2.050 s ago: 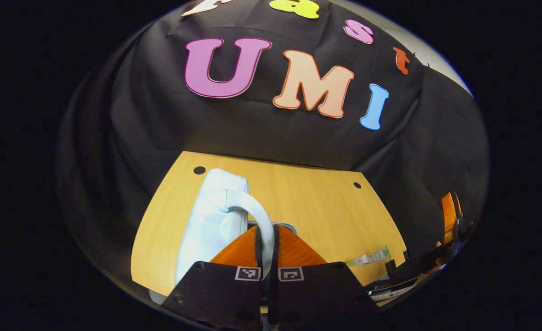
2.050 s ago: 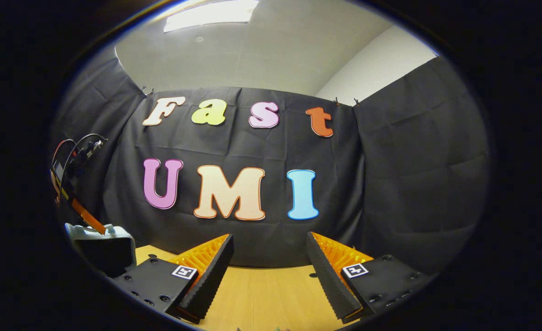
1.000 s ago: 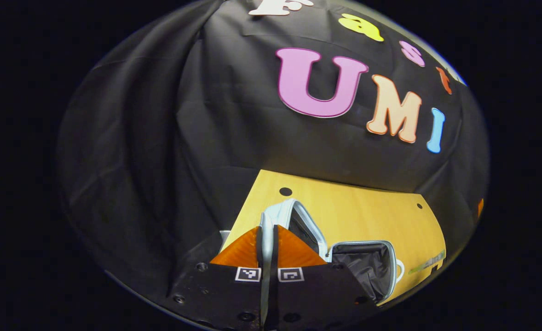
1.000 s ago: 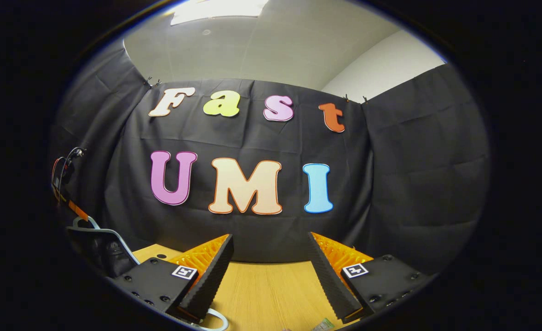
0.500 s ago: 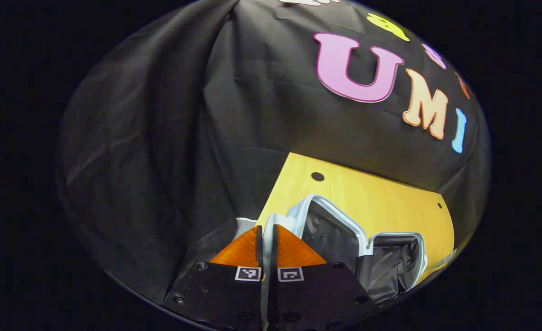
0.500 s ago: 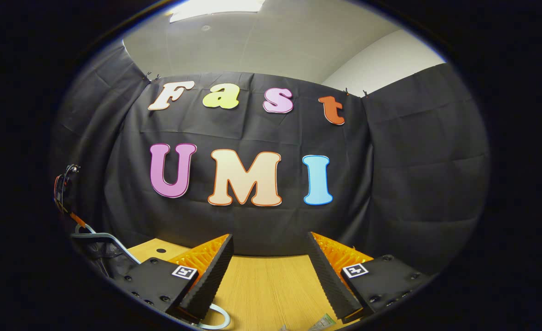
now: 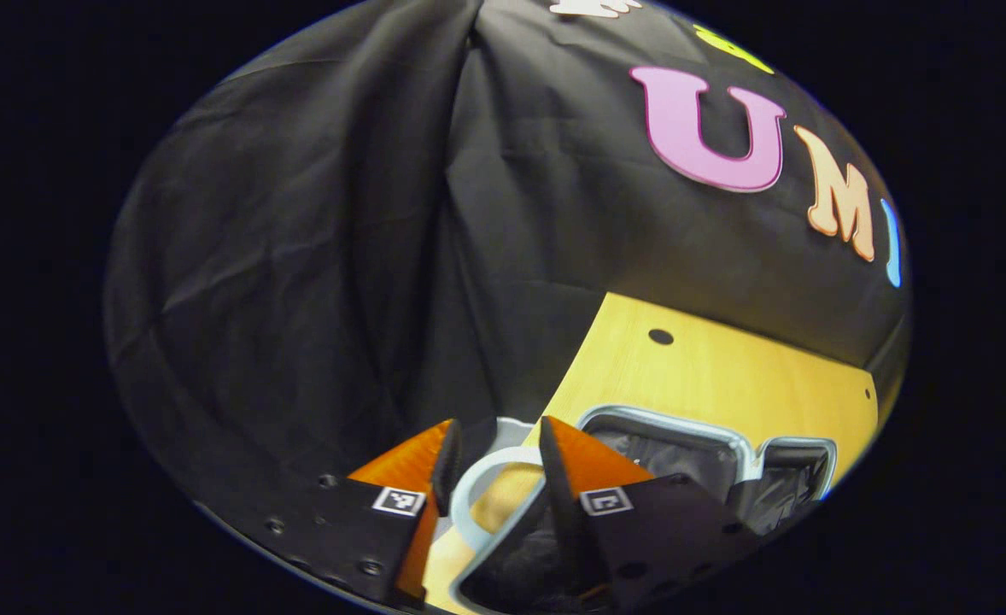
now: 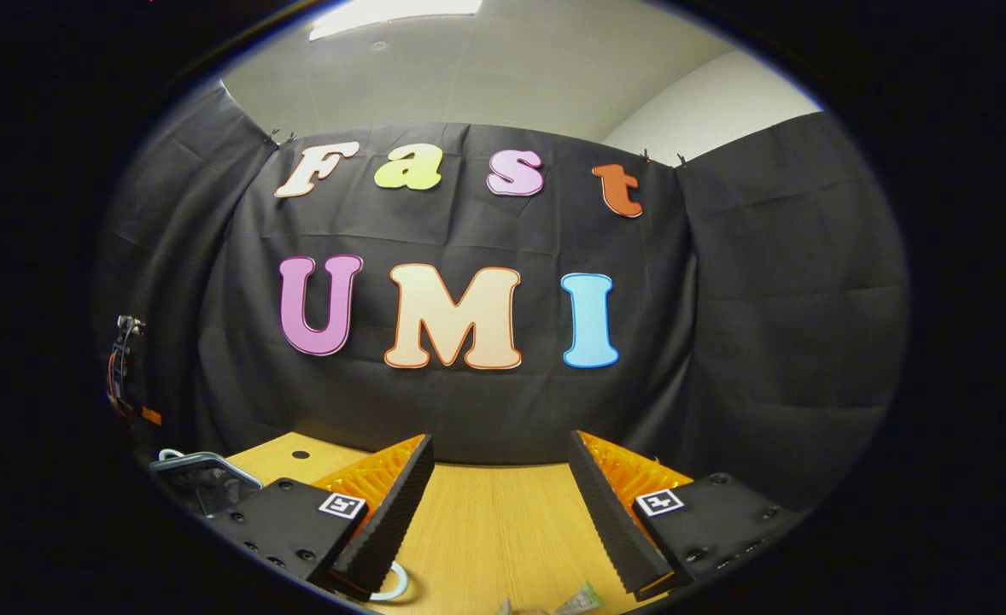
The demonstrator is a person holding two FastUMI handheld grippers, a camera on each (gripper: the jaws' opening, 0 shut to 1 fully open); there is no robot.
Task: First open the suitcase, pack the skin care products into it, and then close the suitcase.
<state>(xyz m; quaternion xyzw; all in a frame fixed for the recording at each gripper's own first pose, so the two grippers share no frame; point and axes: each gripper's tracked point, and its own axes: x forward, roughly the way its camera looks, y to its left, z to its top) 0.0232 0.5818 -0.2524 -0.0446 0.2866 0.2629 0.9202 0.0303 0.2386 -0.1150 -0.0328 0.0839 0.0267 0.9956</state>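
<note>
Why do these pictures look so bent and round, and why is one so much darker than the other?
Fisheye lenses curve straight lines: in the left gripper view the table edge bows and the open suitcase looks warped. That view is dim, facing black cloth. The right gripper view is brighter, with a ceiling light glaring at the top.

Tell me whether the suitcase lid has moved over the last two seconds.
Yes. The lid, shut two seconds ago, has swung open and now lies flat on the table; the left gripper has released its handle.

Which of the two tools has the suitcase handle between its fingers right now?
The left tool: its open fingers straddle the pale handle of the open suitcase. The right tool is open over the bare table.
</note>
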